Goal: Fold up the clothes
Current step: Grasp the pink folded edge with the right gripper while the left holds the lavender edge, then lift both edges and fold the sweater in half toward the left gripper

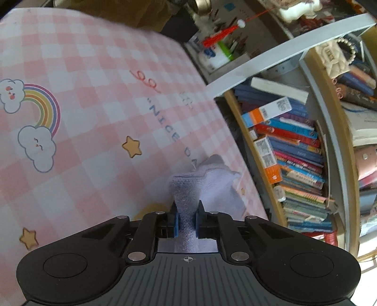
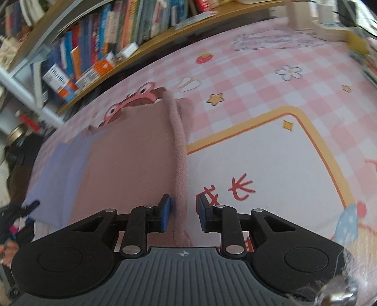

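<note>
Fingers of the left gripper [image 1: 186, 217] clamped on lavender cloth [image 1: 207, 181]; right gripper [image 2: 182, 213] fingers apart, straddling the pink garment [image 2: 132, 160] edge, on checked tablecloth [image 2: 271, 77]

Left wrist view: lavender fleece cloth [image 1: 207, 186] pinched between the fingers [image 1: 175, 222]; its lower part is hidden behind the gripper body, full shape can't be told. Blue print on the checked bench cover [image 1: 94, 70] partly covered by the cloth, last letters hidden. Bookshelf [image 1: 294, 150] spines too blurred to read; shelf clutter at top is motion-smeared.

Right wrist view: pink fleece garment [image 2: 132, 160] runs under the gripper, near edge hidden. Cartoon frog print [image 2: 132, 98] half covered by the garment. Lavender piece [image 2: 59, 174] blurred at the left; whether separate cloth or lining can't be told. Far boxes [image 2: 313, 21] smeared. Bottom-right corner object blurred, cut off.
</note>
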### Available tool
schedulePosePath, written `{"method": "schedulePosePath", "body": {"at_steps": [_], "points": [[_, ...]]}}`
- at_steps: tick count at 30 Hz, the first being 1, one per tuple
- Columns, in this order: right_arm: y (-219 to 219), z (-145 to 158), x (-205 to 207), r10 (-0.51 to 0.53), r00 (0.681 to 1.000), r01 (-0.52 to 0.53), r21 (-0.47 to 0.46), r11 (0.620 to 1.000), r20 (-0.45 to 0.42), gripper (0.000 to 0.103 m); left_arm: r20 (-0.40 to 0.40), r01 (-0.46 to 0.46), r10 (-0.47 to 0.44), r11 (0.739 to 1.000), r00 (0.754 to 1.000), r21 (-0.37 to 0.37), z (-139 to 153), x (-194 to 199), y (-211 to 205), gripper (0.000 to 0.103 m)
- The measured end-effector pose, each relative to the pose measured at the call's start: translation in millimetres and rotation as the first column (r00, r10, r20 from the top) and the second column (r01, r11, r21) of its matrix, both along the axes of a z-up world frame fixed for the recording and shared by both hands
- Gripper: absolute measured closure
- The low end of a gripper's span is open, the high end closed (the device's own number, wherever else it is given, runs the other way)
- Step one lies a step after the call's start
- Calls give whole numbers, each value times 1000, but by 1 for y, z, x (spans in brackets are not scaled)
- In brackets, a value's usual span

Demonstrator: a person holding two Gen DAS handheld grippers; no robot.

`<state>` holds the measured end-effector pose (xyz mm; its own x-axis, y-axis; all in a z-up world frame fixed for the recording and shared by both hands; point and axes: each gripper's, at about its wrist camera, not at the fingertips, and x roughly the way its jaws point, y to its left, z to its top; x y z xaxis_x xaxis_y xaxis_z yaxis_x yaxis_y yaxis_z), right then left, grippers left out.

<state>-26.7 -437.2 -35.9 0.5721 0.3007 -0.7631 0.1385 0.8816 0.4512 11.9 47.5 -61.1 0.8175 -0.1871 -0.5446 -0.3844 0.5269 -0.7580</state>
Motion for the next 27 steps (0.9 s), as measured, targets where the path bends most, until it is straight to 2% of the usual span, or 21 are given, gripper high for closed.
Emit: {"method": "schedulePosePath", "body": {"at_steps": [4,6,8,10,11,14,16,18,20,23,26,27], "points": [[-11,-2,11,84,996,-84,37,996,11,80,31,-17,15,999,999,51,15,-4,-15,94],[-15,-1,16,116,993,-117,50,992,31,76,47,-16,12,996,999,91,24,-5,-25,94],[-19,-3,23,143,989,-145,71,987,40,67,59,-12,4,991,998,134,33,-7,-34,94],[-21,-7,29,166,985,-169,107,980,43,67,65,-5,-7,984,998,179,43,-9,-45,94],[-21,-9,32,179,983,-183,123,975,42,68,66,-3,-10,981,998,194,45,-9,-50,94],[-20,-14,37,208,978,-210,145,967,35,84,81,13,-33,971,996,241,58,-12,-66,94],[-22,-17,39,214,976,-216,158,964,31,86,100,34,-63,961,993,275,69,-15,-77,94],[-24,-21,42,220,975,-222,170,960,27,88,127,74,-123,940,984,333,84,-19,-95,94],[-26,-23,43,225,974,-226,184,957,29,88,156,134,-216,900,964,415,102,-23,-120,94],[-28,-25,44,228,973,-230,201,952,34,89,172,228,-366,819,915,527,123,-30,-159,94],[-30,-27,44,233,972,-236,211,949,38,89,122,339,-528,689,841,641,131,-36,-208,94],[-30,-27,44,234,971,-237,214,948,39,89,82,385,-582,630,809,675,129,-38,-228,94]]}}
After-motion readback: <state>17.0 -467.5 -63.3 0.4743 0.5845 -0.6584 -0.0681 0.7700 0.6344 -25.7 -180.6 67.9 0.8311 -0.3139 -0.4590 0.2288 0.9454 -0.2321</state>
